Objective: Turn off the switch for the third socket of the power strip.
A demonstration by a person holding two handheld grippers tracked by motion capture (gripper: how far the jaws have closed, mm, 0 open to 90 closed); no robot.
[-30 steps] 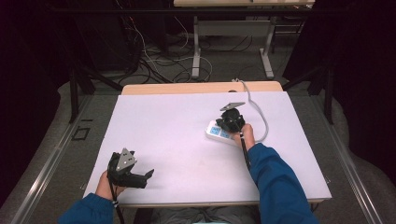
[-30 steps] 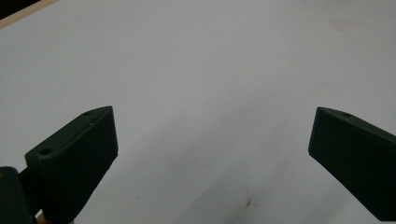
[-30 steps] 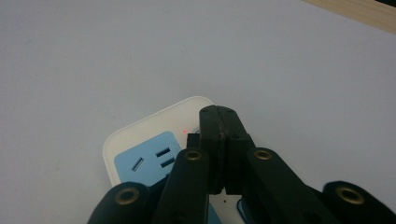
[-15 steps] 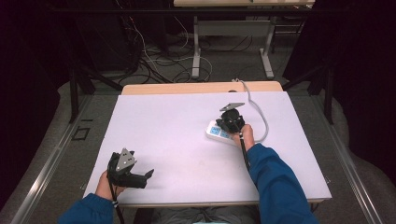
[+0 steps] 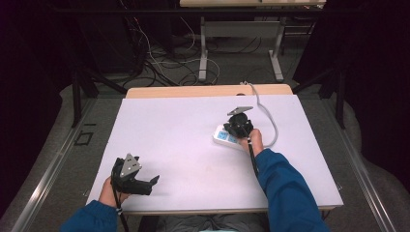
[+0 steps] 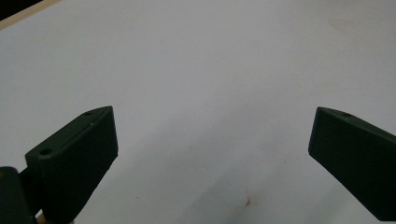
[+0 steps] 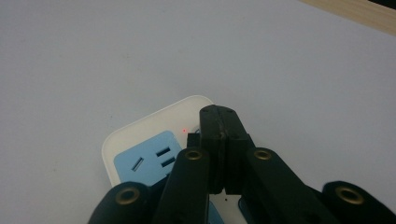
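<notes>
A white power strip [image 5: 223, 138] with light-blue socket faces lies right of the table's middle, its grey cable [image 5: 269, 118] looping toward the far edge. My right gripper [image 5: 238, 126] hovers over the strip's end, jaws pressed together with nothing between them. In the right gripper view the shut jaws' tips [image 7: 219, 122] sit above the power strip [image 7: 140, 140], close to a small red light [image 7: 185, 130] beside a blue socket face [image 7: 147, 161]. Whether the tips touch the strip is unclear. My left gripper [image 5: 145, 186] rests near the front left edge, jaws wide apart [image 6: 210, 154] over bare table.
The white table top [image 5: 183, 125] has a wooden strip [image 5: 193, 91] along its far edge. Behind the table stand desk legs and tangled cables [image 5: 159, 63] on the floor. A faint brown speck [image 6: 247, 202] marks the surface near the left gripper.
</notes>
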